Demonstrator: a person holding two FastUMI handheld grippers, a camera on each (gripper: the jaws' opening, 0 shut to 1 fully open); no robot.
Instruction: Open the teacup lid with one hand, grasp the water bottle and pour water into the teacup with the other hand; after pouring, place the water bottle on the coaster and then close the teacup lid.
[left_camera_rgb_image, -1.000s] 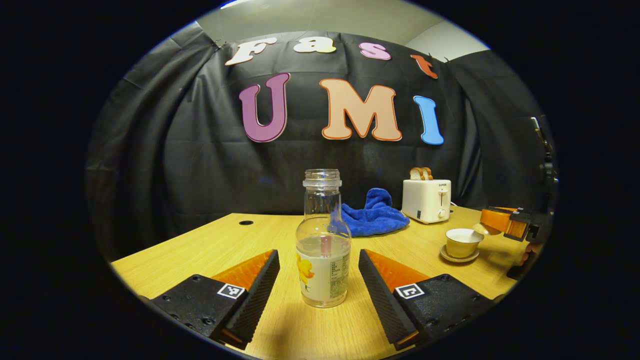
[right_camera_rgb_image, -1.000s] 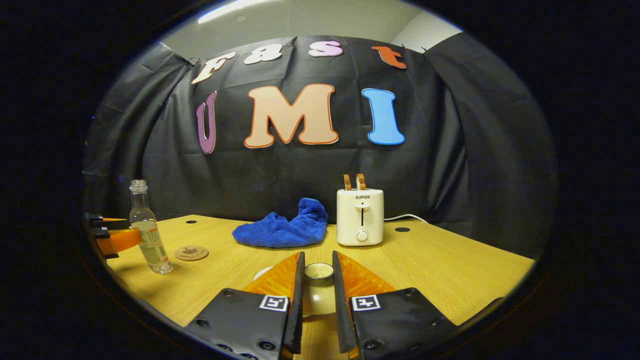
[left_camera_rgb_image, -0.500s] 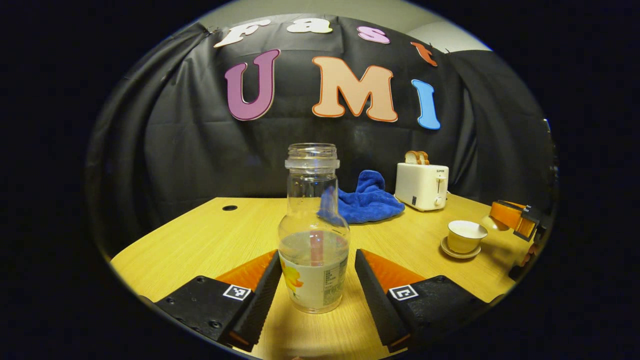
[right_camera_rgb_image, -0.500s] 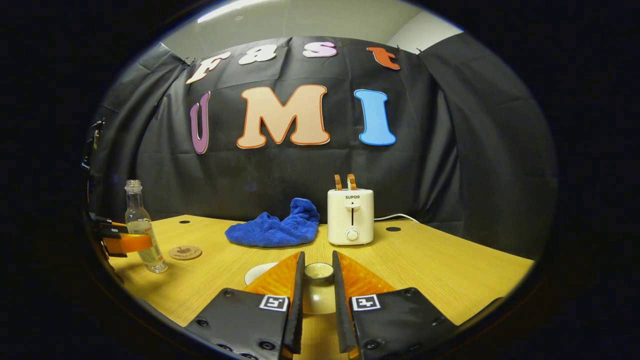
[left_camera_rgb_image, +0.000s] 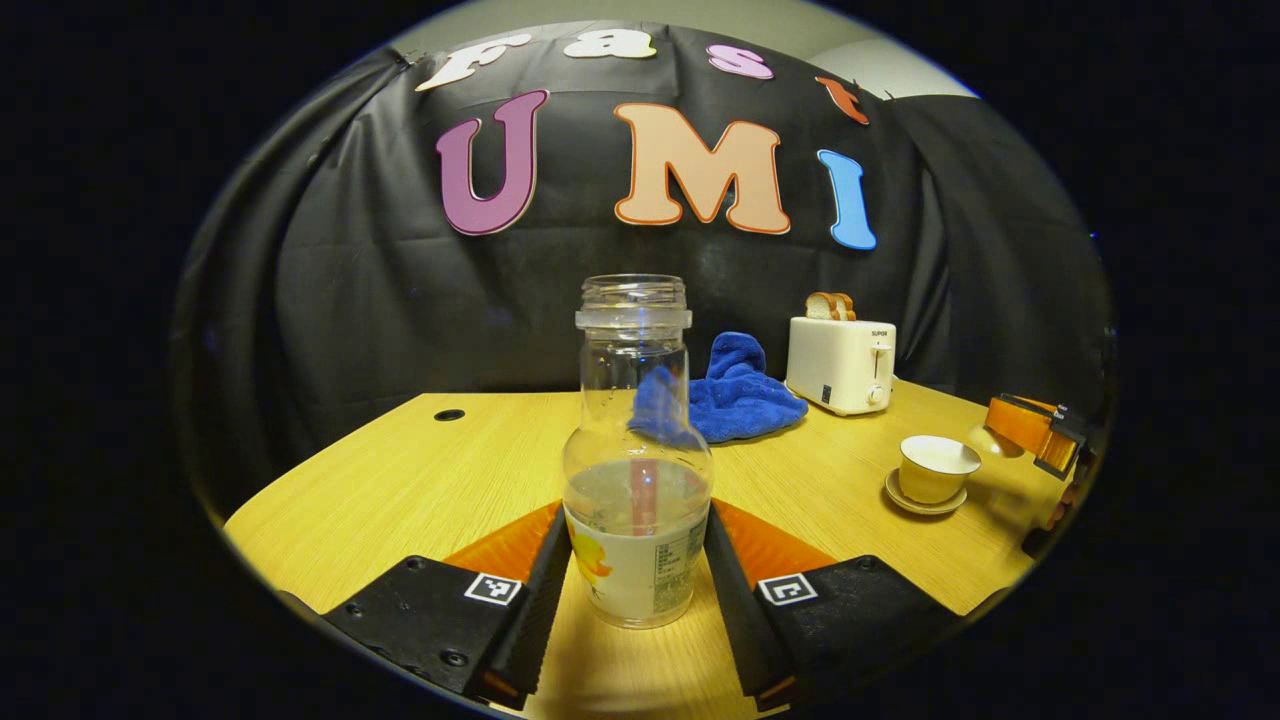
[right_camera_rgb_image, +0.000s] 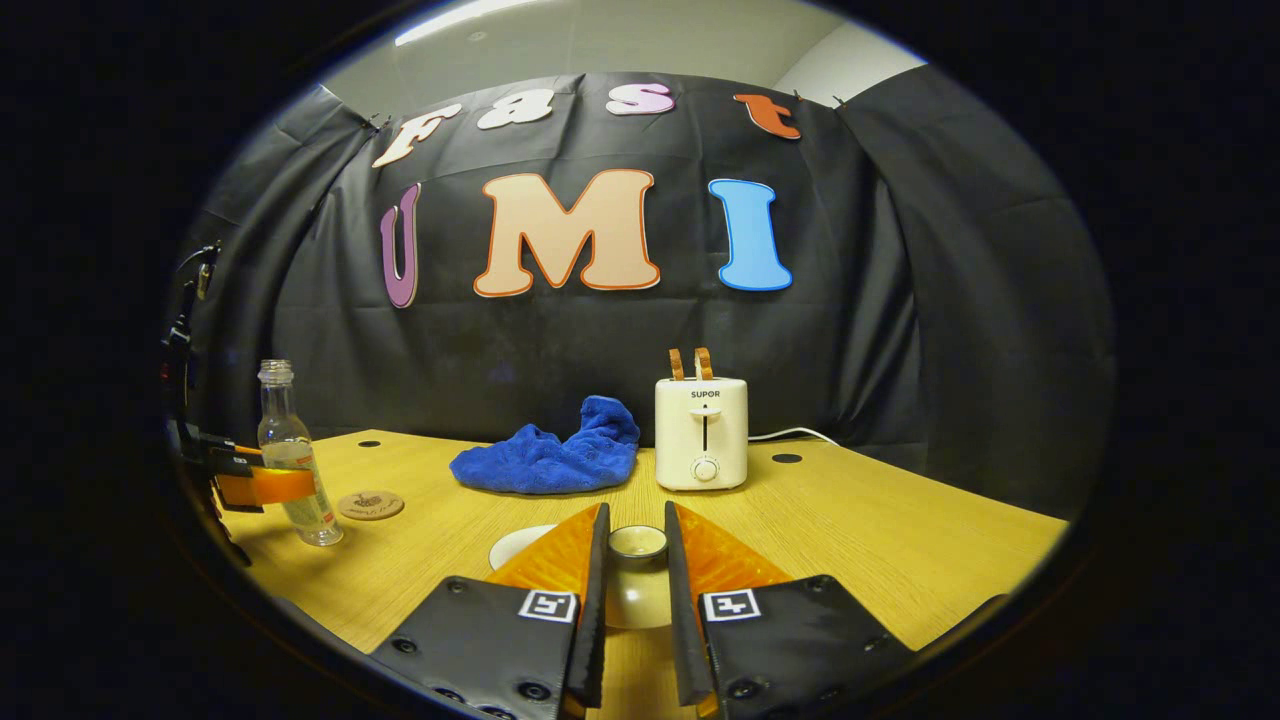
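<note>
Since a second ago the left gripper has slid forward and narrowed its gap until the water bottle sits squarely between its fingers; the right gripper has barely shifted. The left gripper's pads now lie against the bottle's labelled lower body on both sides, closed on it low down where the glass is widest, a steady hold for the tilt to come. The bottle stands upright on the wooden table, uncapped and roughly a third full, so it can pour as soon as it is carried over.

In the right gripper view, the cork coaster lies just to the right of the bottle, close by for setting it down afterwards. Ahead and to the right of the left gripper, the teacup stands open on its saucer, well apart from the bottle.

The right gripper is clamped on the knob of the teacup lid, holding it off to the side so the cup's mouth stays free for the water. Beyond its fingers rest a blue towel and a white toaster, out of the working path.
</note>
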